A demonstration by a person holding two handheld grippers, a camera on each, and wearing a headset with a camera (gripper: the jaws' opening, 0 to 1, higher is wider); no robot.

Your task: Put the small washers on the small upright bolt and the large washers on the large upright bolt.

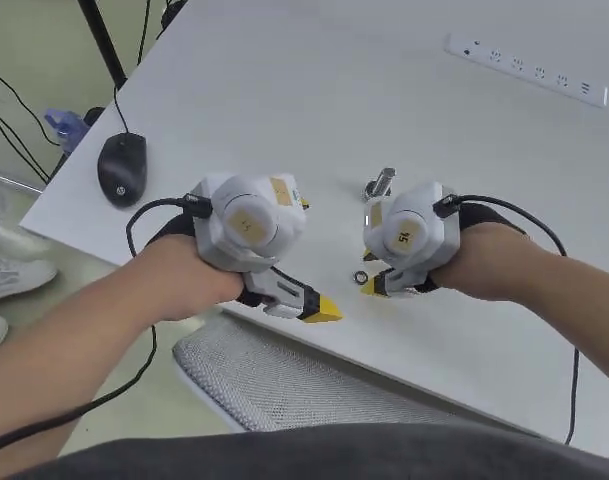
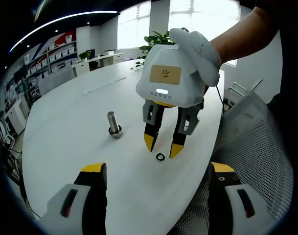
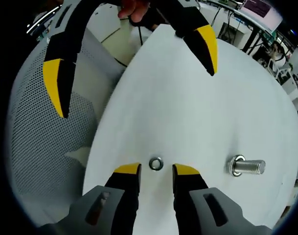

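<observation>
Washer [image 3: 156,163], small and flat on the white desk [image 3: 188,98], lies just ahead of the gap between the narrowly parted tips of the right tool [image 3: 156,172], near the upright bolt [image 2: 113,122], while the left tool [image 2: 157,169] hovers spread wide, holding nothing.

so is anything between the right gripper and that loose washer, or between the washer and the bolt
Nothing visible. The right gripper has its open tips either side of the washer, and bare table lies between the washer and the upright bolt. The left gripper is off that path.
</observation>
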